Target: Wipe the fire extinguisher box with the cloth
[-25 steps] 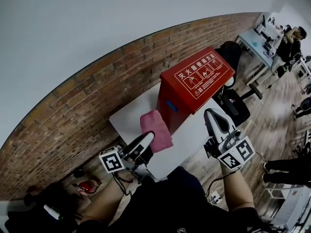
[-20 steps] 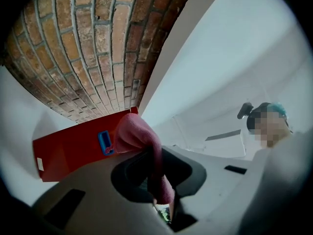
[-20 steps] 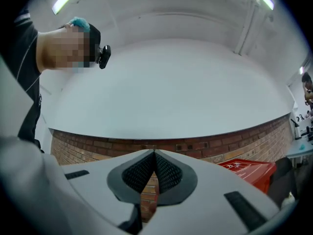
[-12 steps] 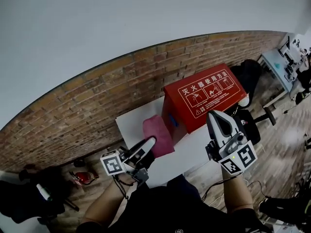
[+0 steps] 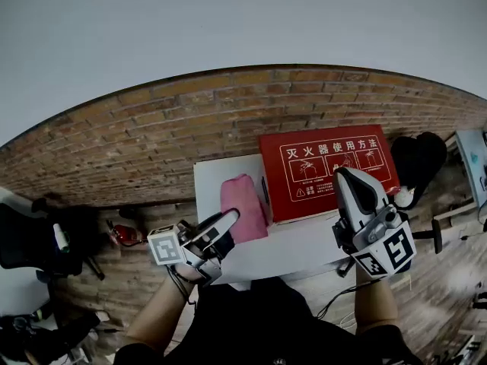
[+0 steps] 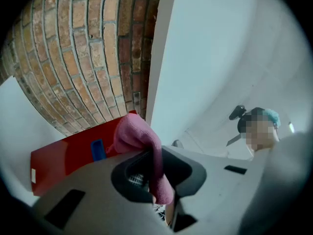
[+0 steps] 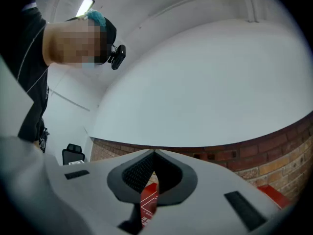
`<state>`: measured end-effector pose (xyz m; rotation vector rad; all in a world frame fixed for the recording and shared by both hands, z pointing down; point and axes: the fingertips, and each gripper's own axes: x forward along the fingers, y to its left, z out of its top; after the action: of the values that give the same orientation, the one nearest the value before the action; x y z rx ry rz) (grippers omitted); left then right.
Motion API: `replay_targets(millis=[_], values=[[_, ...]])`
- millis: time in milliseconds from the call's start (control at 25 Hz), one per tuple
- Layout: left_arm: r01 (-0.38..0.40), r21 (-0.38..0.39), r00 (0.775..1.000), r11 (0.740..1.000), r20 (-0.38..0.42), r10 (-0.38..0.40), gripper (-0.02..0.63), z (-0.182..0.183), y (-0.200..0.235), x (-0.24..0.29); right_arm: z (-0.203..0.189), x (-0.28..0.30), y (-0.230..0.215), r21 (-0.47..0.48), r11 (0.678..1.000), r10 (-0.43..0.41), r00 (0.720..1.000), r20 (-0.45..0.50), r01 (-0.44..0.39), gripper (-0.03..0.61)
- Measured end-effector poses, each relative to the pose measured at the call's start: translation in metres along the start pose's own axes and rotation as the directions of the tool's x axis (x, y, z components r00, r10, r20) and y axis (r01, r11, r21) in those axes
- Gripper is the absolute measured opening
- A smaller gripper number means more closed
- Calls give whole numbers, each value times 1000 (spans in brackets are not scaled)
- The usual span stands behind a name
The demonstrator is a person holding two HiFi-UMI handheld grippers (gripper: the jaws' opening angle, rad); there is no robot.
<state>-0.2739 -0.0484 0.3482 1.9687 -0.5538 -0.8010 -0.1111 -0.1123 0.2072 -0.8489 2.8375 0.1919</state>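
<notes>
Ahead of you, a brick wall [image 5: 152, 143] runs along the far edge of the white table [image 5: 209, 185], with plain white wall [image 5: 228, 29] above it. Wooden floor [image 5: 449, 280] shows to your right (light brown planks). A black office chair [image 5: 30, 238] stands well off the table's left edge. A ceiling light [image 7: 84, 6] glows overhead.

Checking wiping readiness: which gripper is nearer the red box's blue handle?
Left. The left gripper, shut on the pink cloth, is close to the blue handle; the right gripper is at the opposite end of the red box.
</notes>
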Motion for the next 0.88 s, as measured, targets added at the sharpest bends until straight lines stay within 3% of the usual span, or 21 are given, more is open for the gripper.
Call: replay_targets(millis=[280, 520, 640, 720, 880], values=[[-85, 36, 989, 996, 126, 79, 72, -12, -8, -3, 14, 22, -18, -94, 981, 166, 985, -44, -170, 21], [-130, 38, 981, 991, 153, 122, 72, -21, -12, -10, 8, 53, -20, -249, 931, 239, 962, -134, -267, 21], [-136, 25, 977, 990, 168, 130, 72, -22, -15, -15, -8, 70, -24, -302, 911, 226, 952, -205, -281, 21], [-145, 18, 974, 989, 177, 140, 72, -19, -12, -17, -21, 80, -31, -381, 887, 173, 952, -251, -262, 21], [-138, -12, 975, 990, 172, 138, 72, -13, -4, -16, -49, 93, -39, -591, 768, 37, 938, -345, -248, 21]])
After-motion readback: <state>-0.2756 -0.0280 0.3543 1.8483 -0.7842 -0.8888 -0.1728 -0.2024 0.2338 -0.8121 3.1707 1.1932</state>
